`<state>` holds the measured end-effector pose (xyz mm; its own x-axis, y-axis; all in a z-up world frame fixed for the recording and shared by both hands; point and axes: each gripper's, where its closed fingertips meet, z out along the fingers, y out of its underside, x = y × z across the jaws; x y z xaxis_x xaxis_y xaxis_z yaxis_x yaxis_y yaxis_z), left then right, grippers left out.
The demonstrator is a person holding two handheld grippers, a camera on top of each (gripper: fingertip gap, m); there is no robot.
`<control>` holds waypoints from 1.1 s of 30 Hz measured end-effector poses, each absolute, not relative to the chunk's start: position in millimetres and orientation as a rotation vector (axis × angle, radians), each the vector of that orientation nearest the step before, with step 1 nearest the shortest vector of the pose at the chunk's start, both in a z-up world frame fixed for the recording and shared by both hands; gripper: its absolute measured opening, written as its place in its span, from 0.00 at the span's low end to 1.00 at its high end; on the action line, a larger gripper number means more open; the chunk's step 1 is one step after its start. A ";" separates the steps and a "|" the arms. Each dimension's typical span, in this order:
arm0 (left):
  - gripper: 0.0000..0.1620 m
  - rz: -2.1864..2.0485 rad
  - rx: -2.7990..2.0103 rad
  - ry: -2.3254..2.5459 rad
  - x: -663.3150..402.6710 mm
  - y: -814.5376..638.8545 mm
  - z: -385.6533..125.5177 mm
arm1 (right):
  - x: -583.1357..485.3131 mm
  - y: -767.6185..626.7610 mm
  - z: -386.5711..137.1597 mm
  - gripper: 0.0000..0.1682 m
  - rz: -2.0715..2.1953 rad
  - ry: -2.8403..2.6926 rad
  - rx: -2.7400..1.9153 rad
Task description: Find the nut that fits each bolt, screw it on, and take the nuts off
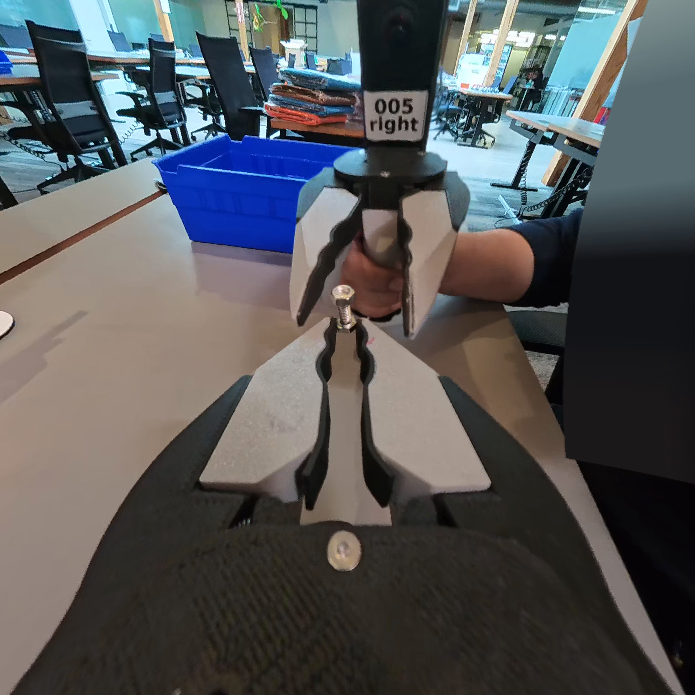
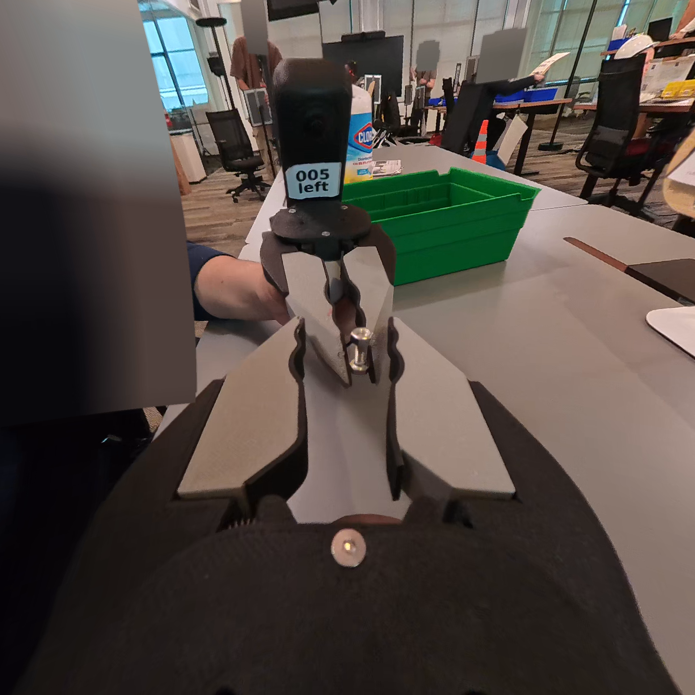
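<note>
Evidently nut (image 1: 345,326) was pinched at tips of left gripper (image 1: 345,328), bolt (image 1: 342,306) held upright, head up, above table (image 1: 113,301). Right gripper (image 2: 348,340) was spread wide around it, nothing grasped, probably so head could be seized and turned.

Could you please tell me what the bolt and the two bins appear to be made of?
The bolt, held by the left tongs, looks like bright plated steel: silvery, with sharp glints on head and threads. The blue bin and green bin look like moulded plastic: uniform saturated colour, ribbed walls, slight sheen.
</note>
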<state>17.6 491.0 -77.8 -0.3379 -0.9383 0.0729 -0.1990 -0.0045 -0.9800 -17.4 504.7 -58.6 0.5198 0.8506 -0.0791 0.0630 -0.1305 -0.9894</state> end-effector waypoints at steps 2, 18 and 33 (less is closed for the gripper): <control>0.05 -1.424 -1.203 1.575 16.8 492.0 -73.2 | -20.8 504.5 -56.8 0.27 0.826 -0.801 -1.550; 0.05 -1.406 -1.262 1.543 17.2 503.5 -76.4 | -7.3 511.4 -44.2 0.31 0.822 -0.705 -1.516; 0.05 -1.402 -1.318 1.458 17.6 513.6 -71.0 | -26.0 510.5 -51.1 0.40 0.781 -0.735 -1.502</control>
<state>17.6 513.6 -71.0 -0.2264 -0.9620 0.1527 -0.1900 -0.1101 -0.9756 -26.0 510.5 -51.1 0.5705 0.8195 -0.0544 0.0045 -0.0694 -0.9976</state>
